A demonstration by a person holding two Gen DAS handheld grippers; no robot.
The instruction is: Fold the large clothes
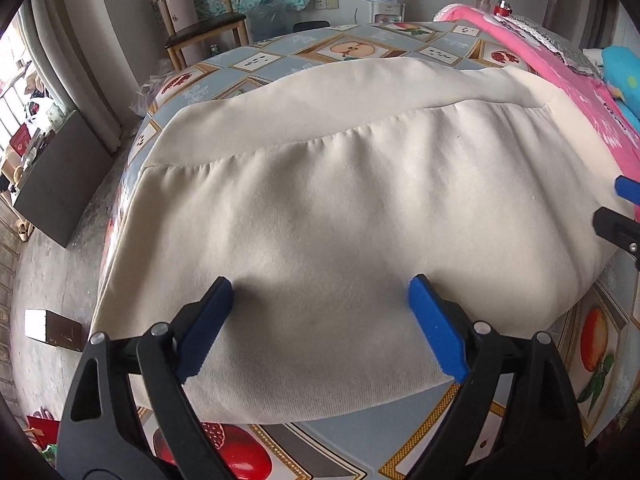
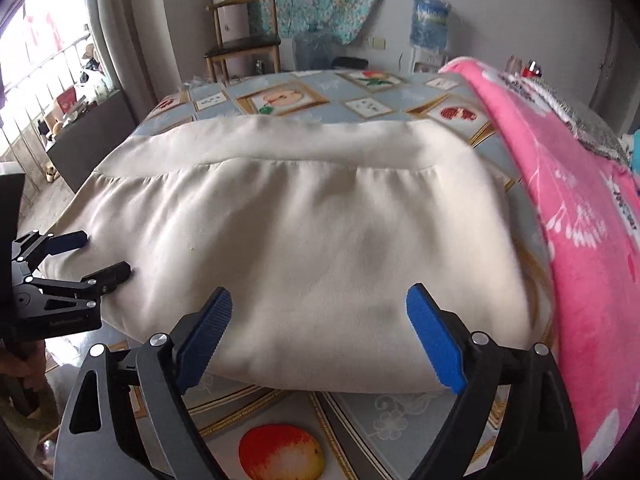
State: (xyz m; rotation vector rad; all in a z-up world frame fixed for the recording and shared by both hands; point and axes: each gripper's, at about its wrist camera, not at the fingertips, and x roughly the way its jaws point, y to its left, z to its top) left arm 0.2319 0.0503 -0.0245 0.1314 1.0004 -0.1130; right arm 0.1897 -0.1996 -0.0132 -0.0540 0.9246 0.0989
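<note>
A cream-coloured, soft fabric garment (image 1: 340,220), folded into a broad rectangle with a wide hemmed band along its far edge, lies flat on a worktop covered by a blue-grey tablecloth printed with fruit pictures (image 1: 360,50). The garment fills the middle of the worktop; its left side hangs a little over the worktop's left edge.

The left gripper (image 1: 320,292), black with blue padded fingers (image 1: 434,328), hovers over the near left part of the garment. Its fingers stand wide apart with nothing gripped; the cloth lies beneath the gap.

The right gripper (image 2: 319,304), of the same make, sits over the near right part of the garment, its blue fingers (image 2: 436,340) likewise spread wide and holding nothing.

A bright pink fleece blanket with white flower print (image 2: 580,220) lies just beside the garment's right edge, running from near to far along the worktop's right side.

Beyond the worktop, against the far wall, stand a wooden chair with a dark seat (image 1: 200,24) and a blue water-dispenser bottle (image 2: 430,24).
</note>
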